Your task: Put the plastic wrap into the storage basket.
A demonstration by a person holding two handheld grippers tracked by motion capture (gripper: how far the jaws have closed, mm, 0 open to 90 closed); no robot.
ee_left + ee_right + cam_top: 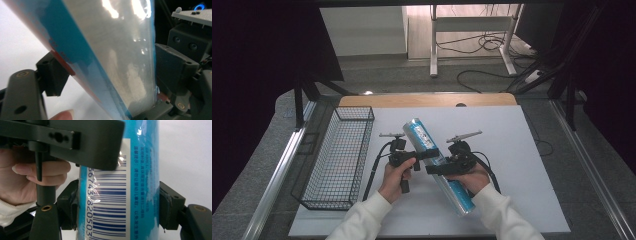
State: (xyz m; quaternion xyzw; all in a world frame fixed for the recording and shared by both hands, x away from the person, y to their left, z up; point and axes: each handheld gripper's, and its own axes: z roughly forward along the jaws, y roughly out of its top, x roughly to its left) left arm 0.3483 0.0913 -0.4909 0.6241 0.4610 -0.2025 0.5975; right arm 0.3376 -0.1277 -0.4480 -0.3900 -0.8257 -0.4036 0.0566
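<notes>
At frame centre, the right gripper (pixel 438 169) clamped the blue tube (pixel 437 162); the left gripper (pixel 430 153) gripped it too, the wire basket (pixel 339 160) yet unfilled.

Blue barcoded tube (pixel 117 195) clamped between fingers (pixel 171 206), hand (pixel 27 180) beside

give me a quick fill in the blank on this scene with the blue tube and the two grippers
1. The right gripper is shut on the blue ____, its pads pressing both sides.
2. The label between the right gripper's jaws shows a printed ____.
3. The wire basket stands on the person's ____ side of the table.
4. The left gripper has its jaws on either side of the tube's ____ end.

Missing words: tube; barcode; left; far
</notes>
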